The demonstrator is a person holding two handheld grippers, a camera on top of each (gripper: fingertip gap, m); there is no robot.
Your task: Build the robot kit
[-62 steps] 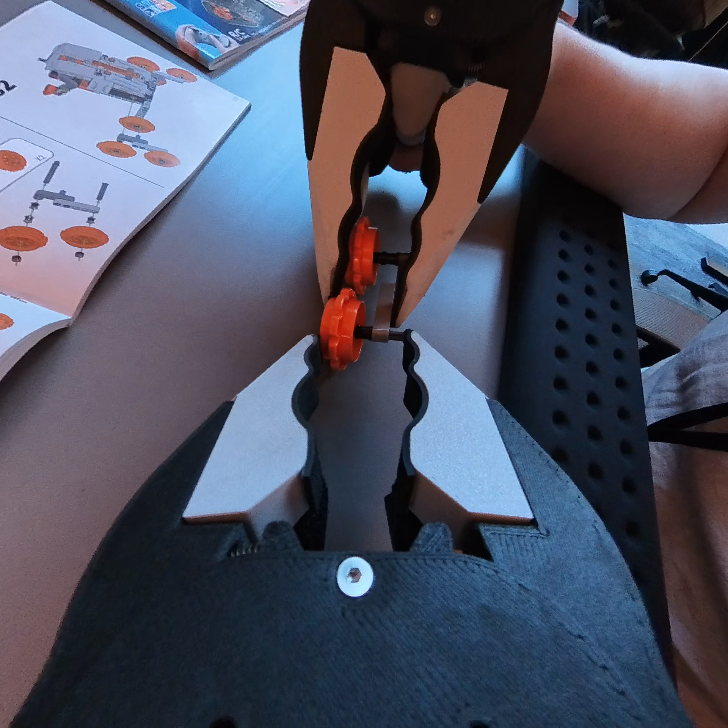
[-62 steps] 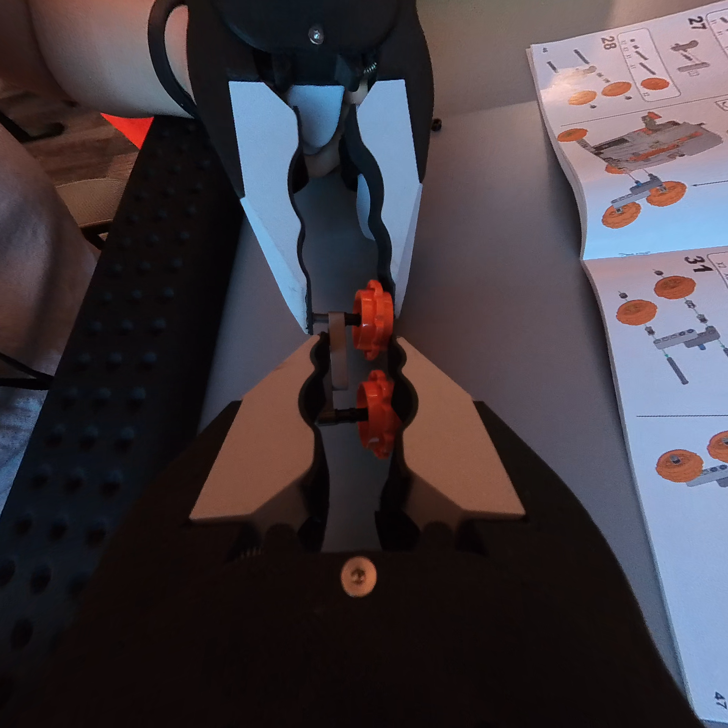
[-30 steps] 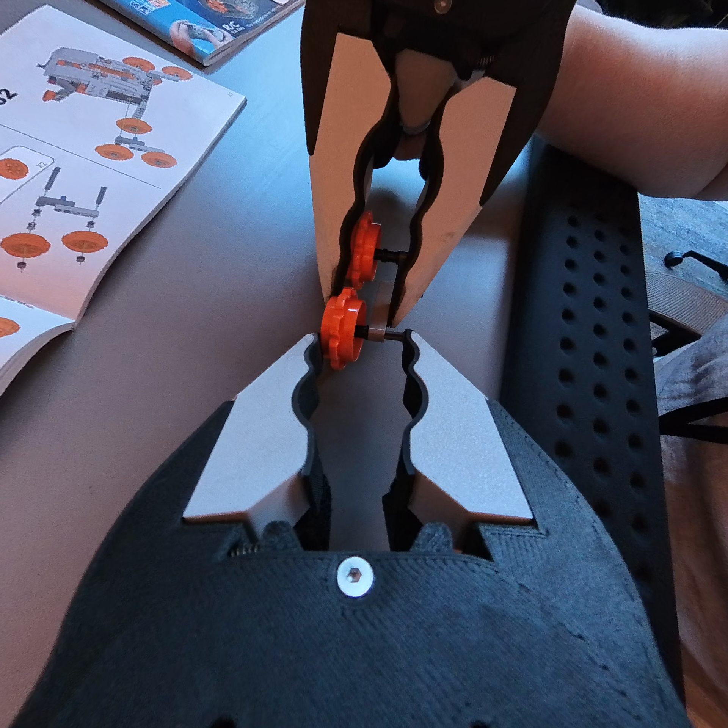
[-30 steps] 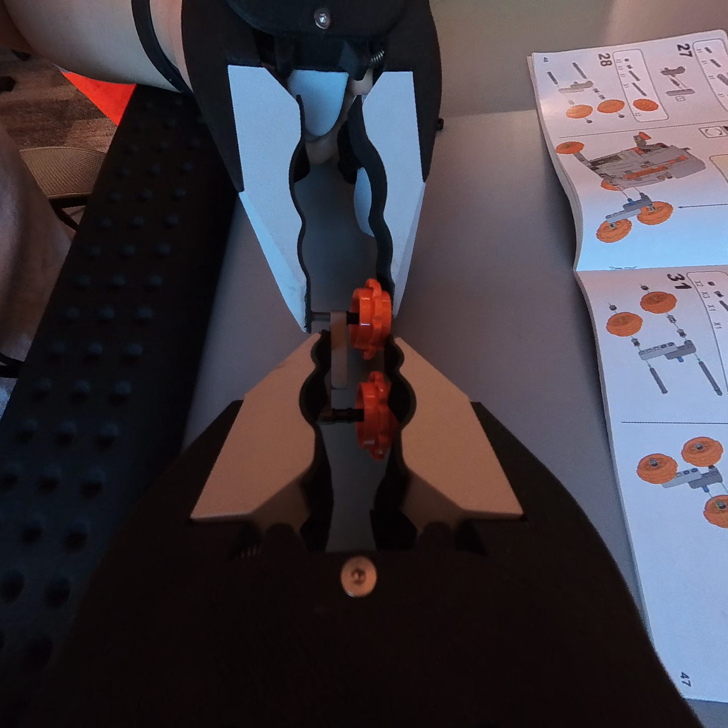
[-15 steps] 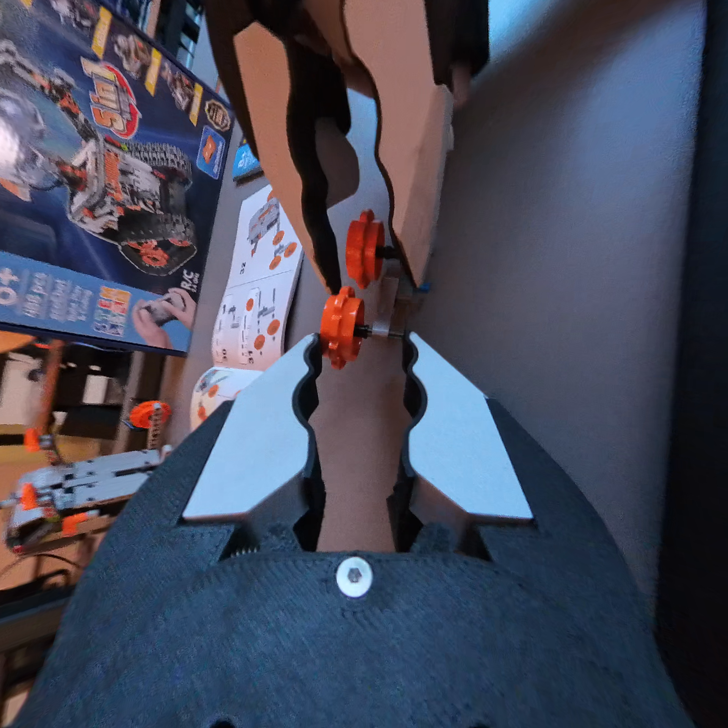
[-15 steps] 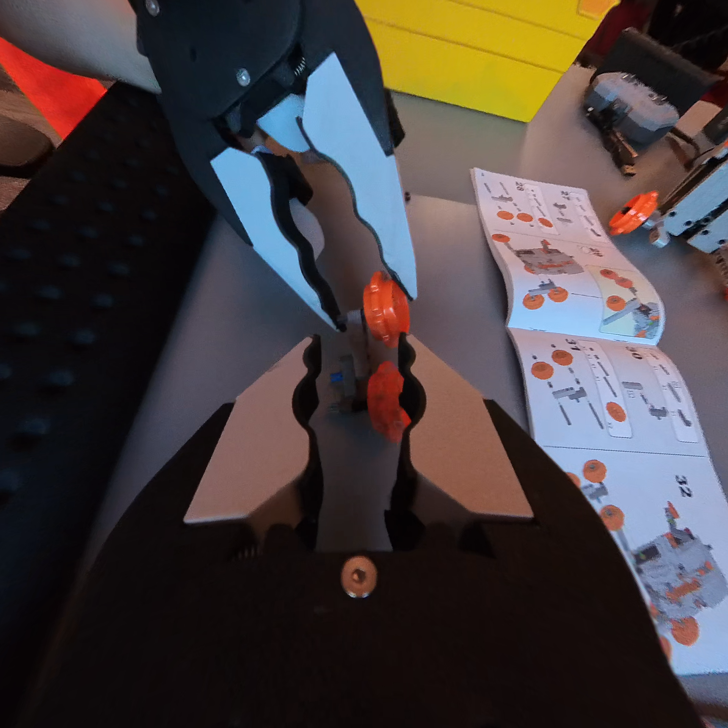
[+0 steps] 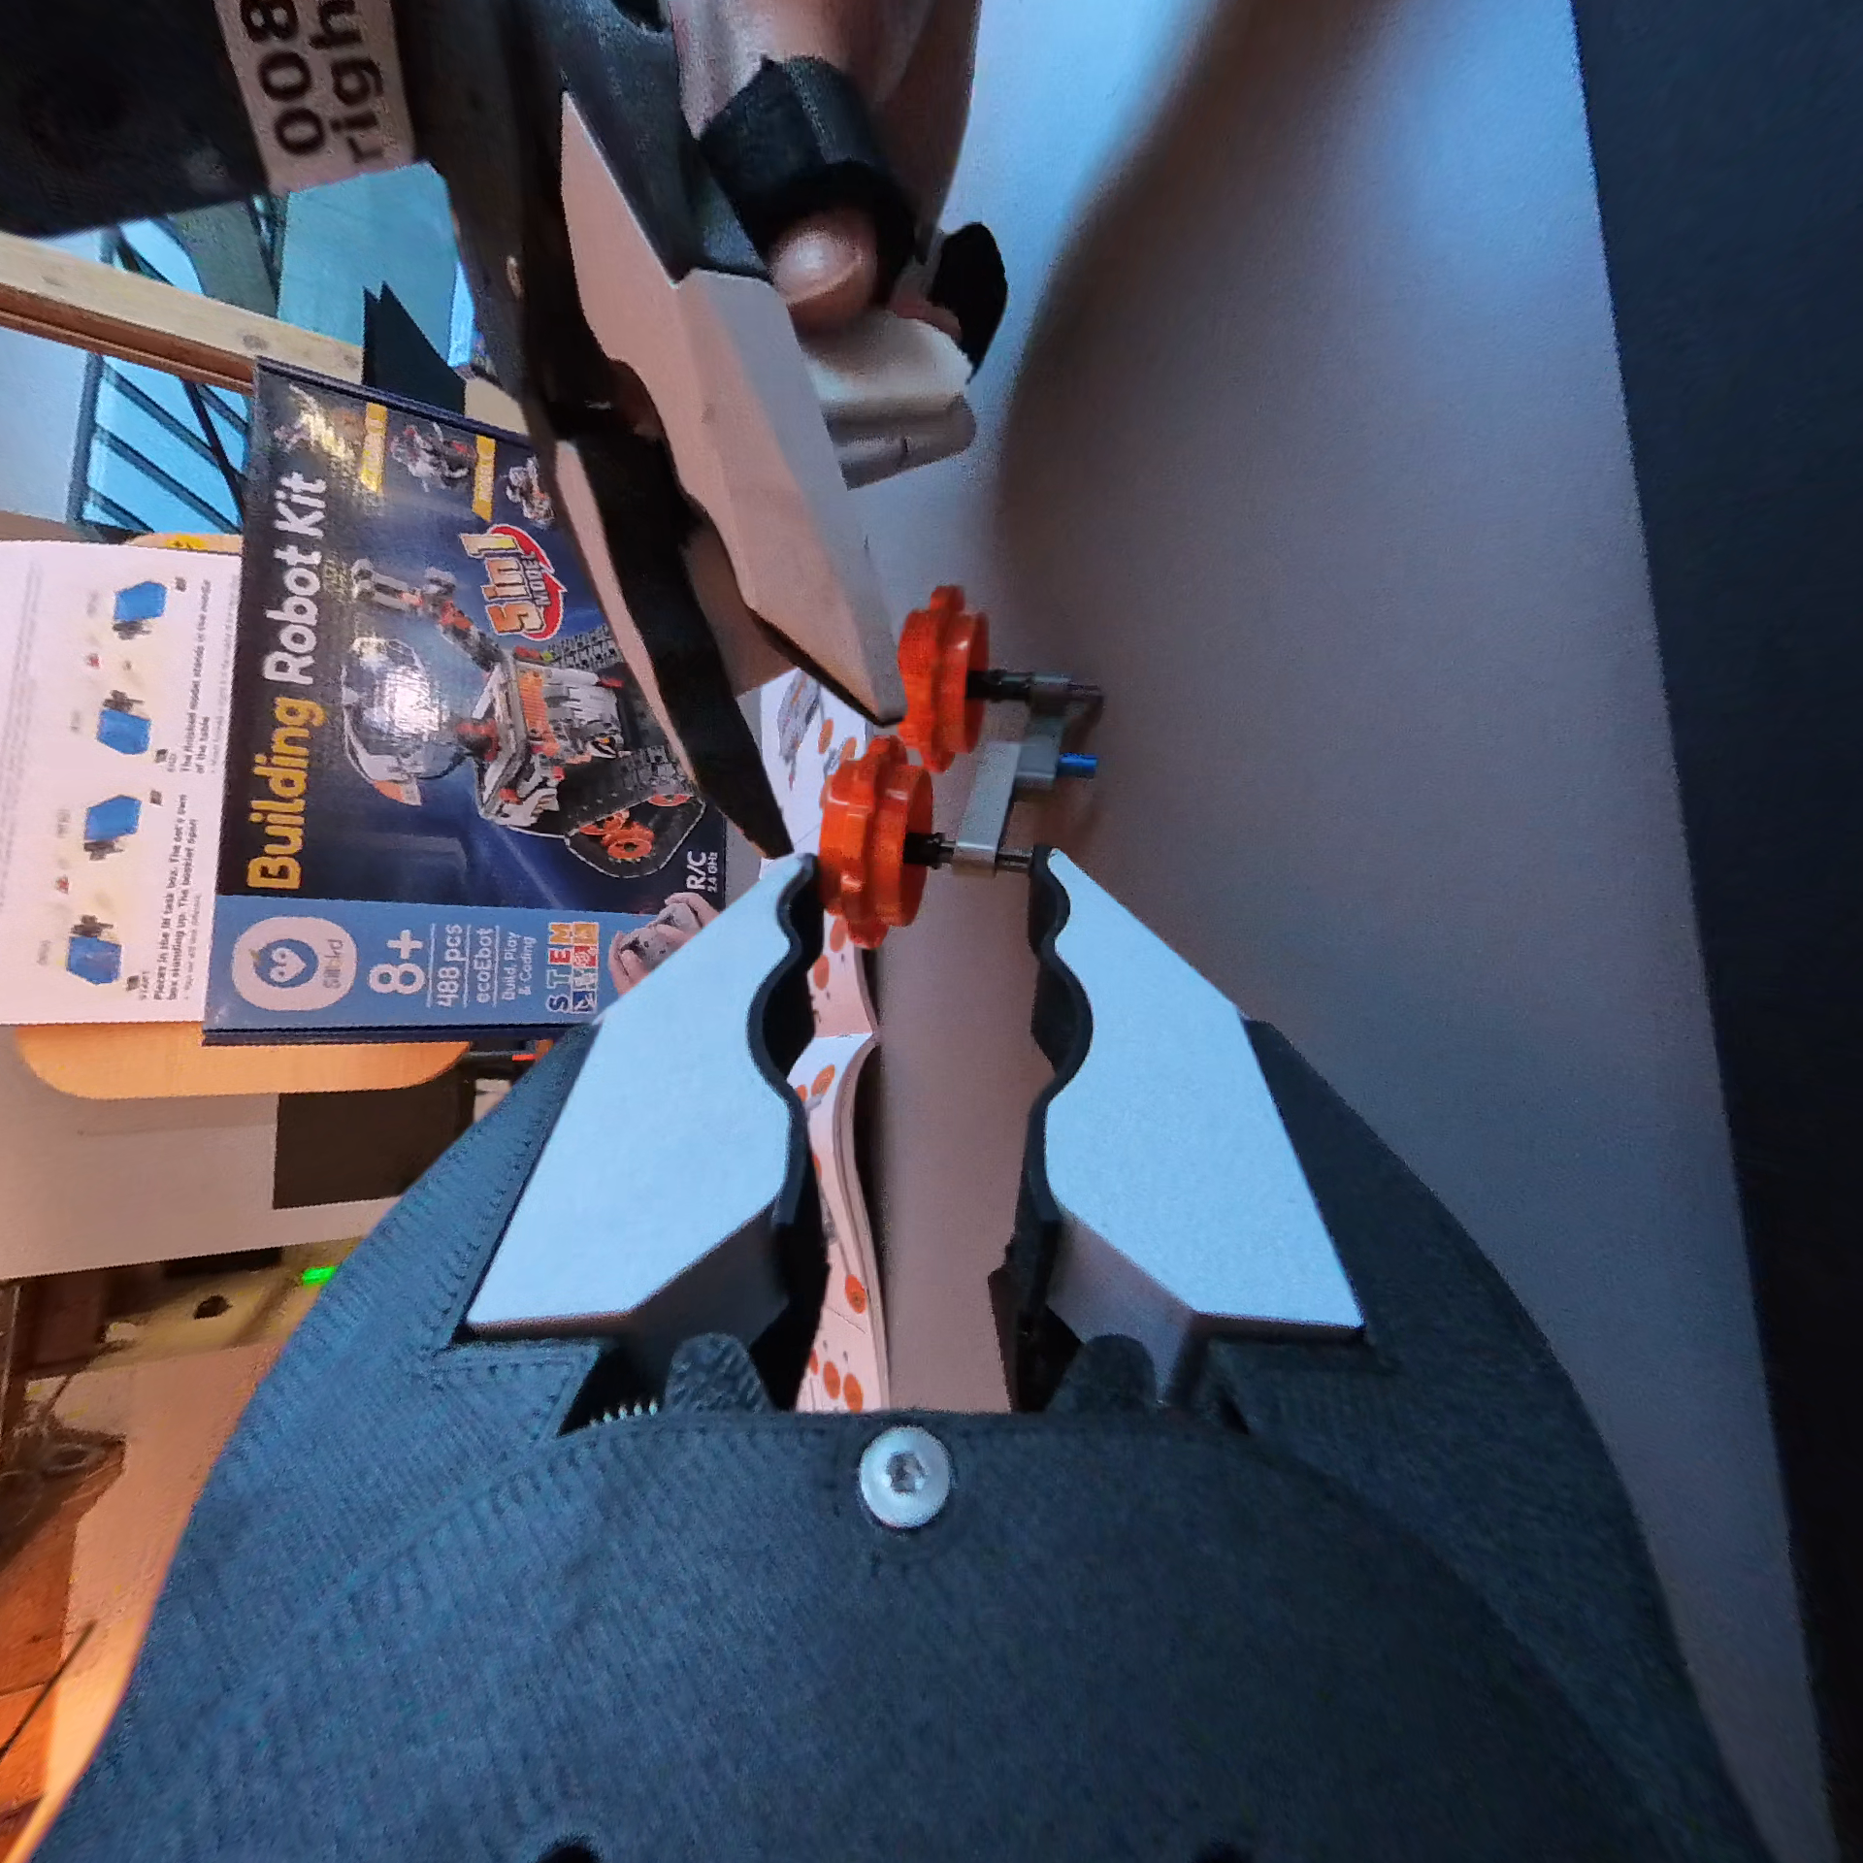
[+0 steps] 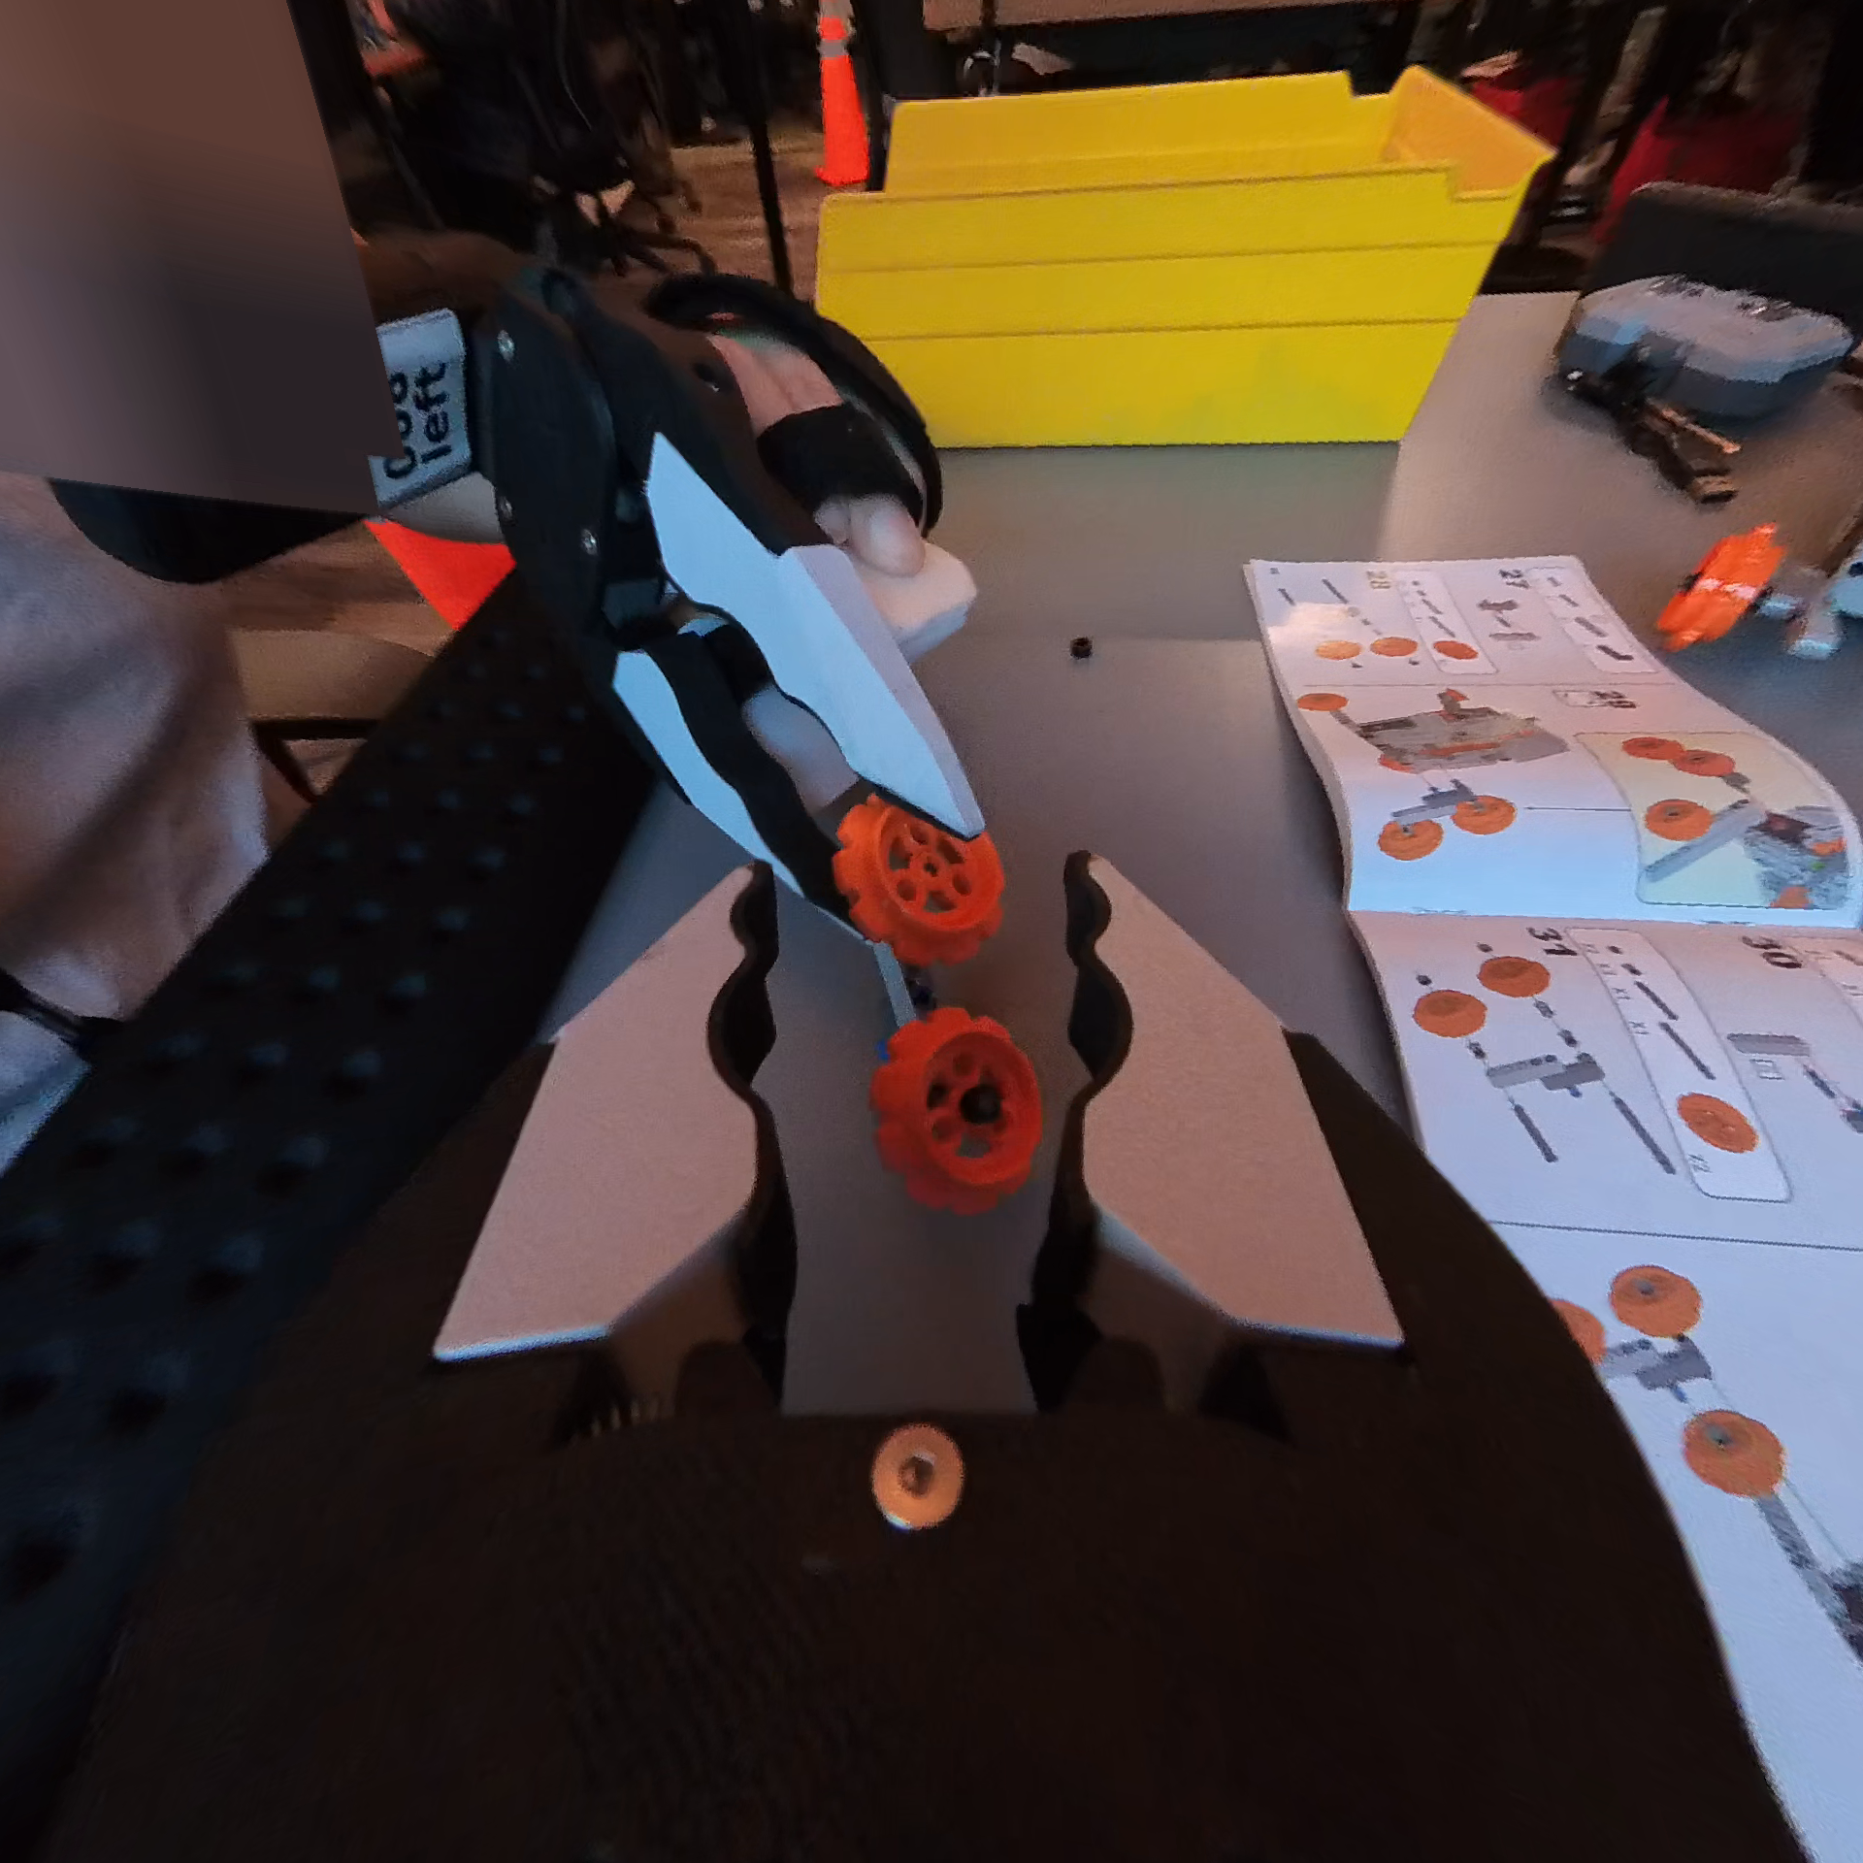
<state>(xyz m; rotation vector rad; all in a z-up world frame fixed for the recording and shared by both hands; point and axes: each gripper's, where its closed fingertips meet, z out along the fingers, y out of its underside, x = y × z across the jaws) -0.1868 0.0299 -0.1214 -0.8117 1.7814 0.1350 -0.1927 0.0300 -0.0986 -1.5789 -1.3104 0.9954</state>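
Holding the orange two-wheel assembly (image 7: 872, 837), you have the left gripper (image 7: 919, 865) fingers clamped on it, while the right gripper (image 8: 914, 872) fingers stand apart around it.

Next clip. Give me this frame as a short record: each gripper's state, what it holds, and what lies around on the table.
left gripper: shut on the wheel piece, pinched across one orange wheel and its axle
right gripper: open, the other wheel between its fingers, not clamped
wheel piece: two orange wheels on a grey bar, apparently off the table
right side: open booklet
behind: yellow bin
left side: black studded plate
farther off: kit box
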